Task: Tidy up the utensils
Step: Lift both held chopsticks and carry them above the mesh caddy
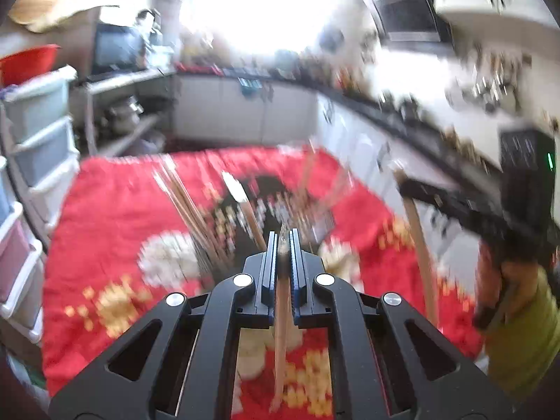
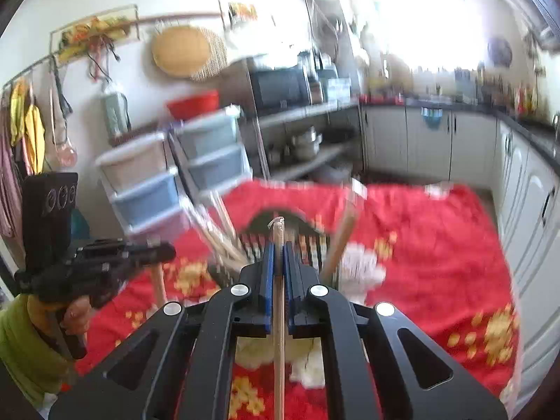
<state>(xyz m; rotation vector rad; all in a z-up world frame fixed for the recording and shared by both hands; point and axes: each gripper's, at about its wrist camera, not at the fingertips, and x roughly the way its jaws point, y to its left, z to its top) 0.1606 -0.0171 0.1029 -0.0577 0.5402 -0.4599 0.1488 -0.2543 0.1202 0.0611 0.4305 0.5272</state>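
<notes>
Both claws closed, each pinching one wooden stick: left claw point(image 1: 284, 245) on chopstick point(image 1: 281, 343), right claw point(image 2: 276, 255) on second chopstick point(image 2: 279, 343), above red cloth point(image 1: 105, 227). My worry: thin stick pivots or slips from pads; long ends snag utensil holder point(image 1: 311, 217).

i'm looking at a table under a red patterned cloth point(image 1: 115, 210). a bundle of wooden chopsticks point(image 1: 190, 210) is lying on it at about eleven o'clock, with a pale-bladed utensil point(image 1: 239, 197) lying just beside it toward twelve o'clock.
</notes>
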